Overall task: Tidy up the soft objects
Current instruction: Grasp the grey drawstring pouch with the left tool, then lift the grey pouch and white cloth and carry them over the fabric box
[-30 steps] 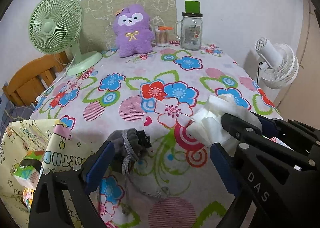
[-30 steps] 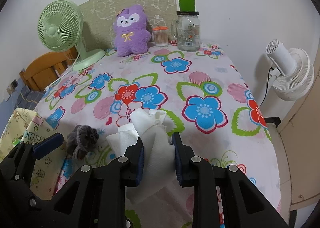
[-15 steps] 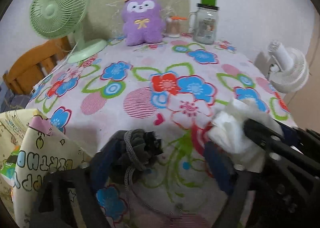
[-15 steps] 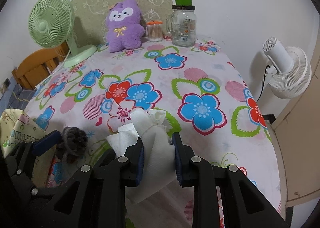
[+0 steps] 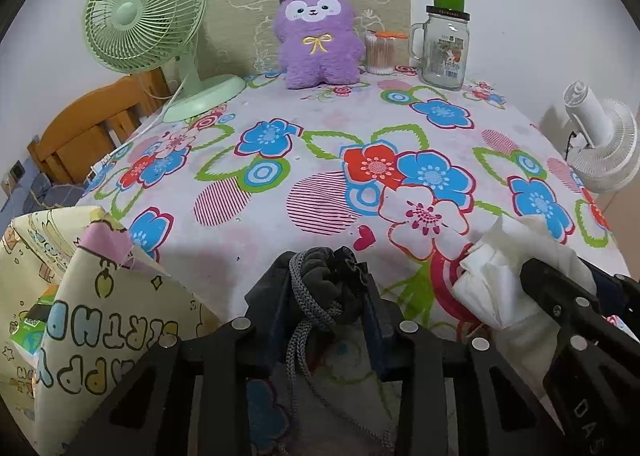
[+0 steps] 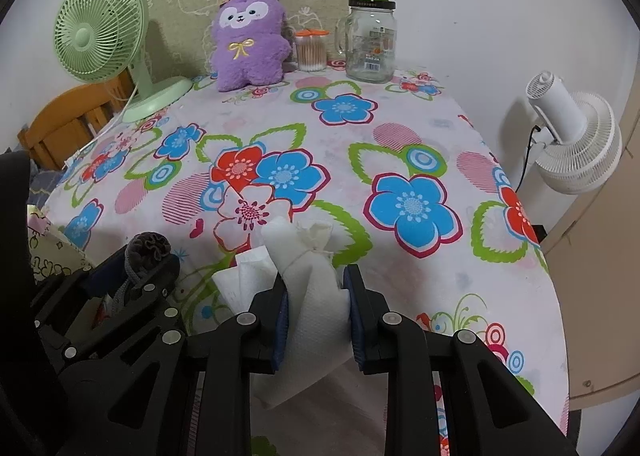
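Fingers of left gripper (image 5: 326, 296) closing on dark grey drawstring fabric pouch (image 5: 320, 284), lower centre; pouch bottom hidden behind fingers. Right gripper (image 6: 316, 296) pinching crumpled white paper towel (image 6: 308, 276), lower centre; its lower end cut off by gripper body. Floral tablecloth (image 6: 400, 144) underneath.

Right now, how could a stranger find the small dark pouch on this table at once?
Start at the flowered tablecloth and come to its near edge, away from the purple plush toy. There the left tongs are closing around the grey drawstring pouch. Unlike the white tissue beside it, it is dark, gathered at the top, with a braided cord.
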Tool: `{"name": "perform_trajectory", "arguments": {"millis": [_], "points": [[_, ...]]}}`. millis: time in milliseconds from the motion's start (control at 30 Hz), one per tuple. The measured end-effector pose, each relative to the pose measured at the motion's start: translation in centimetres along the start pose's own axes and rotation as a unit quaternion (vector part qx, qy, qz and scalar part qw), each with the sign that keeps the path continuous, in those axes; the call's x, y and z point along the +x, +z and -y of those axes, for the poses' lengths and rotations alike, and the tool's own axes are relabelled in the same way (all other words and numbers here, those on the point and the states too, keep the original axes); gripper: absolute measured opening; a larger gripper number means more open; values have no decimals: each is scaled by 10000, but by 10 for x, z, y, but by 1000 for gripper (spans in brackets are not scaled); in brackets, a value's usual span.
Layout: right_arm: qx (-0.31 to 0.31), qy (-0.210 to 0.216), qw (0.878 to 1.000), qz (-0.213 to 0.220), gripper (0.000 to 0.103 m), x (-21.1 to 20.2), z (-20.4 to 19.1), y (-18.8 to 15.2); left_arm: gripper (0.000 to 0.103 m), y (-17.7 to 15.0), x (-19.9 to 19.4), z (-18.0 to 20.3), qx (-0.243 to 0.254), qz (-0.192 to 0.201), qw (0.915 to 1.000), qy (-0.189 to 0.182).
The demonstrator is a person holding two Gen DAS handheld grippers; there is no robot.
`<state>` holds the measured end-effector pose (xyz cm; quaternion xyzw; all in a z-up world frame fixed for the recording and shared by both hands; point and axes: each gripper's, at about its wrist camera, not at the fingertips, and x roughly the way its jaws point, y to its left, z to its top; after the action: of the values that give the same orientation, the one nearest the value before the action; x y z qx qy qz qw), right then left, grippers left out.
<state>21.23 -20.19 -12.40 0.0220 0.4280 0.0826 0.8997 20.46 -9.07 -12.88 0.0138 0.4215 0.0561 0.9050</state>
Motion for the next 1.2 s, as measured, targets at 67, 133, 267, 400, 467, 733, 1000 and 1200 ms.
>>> {"name": "perform_trajectory", "arguments": {"millis": [67, 133, 267, 400, 467, 733, 1000, 1200], "points": [[1, -22, 10000, 24, 28, -2, -1, -1, 32, -1, -3, 0, -6, -10, 9999, -121], [3, -32, 10000, 40, 28, -4, -1, -1, 32, -2, -6, 1, 20, -26, 9997, -229], [44, -67, 9999, 80, 28, -9, 1, -4, 32, -6, -15, 3, 79, -58, 9990, -438], [82, -89, 9999, 91, 28, -14, 3, -7, 32, -11, -23, 5, 119, -63, 9984, -545], [94, -104, 9998, 108, 28, -17, 4, -10, 32, -13, -26, 6, 145, -65, 9981, -591], [76, -153, 9997, 163, 28, -30, 7, -20, 31, -25, -40, 10, 265, -51, 9968, -755], [76, -159, 9996, 231, 28, -44, 6, -32, 31, -37, -52, 11, 334, -25, 9963, -792], [101, -149, 9994, 284, 28, -55, 6, -42, 31, -46, -63, 11, 360, 39, 9960, -819]]}}
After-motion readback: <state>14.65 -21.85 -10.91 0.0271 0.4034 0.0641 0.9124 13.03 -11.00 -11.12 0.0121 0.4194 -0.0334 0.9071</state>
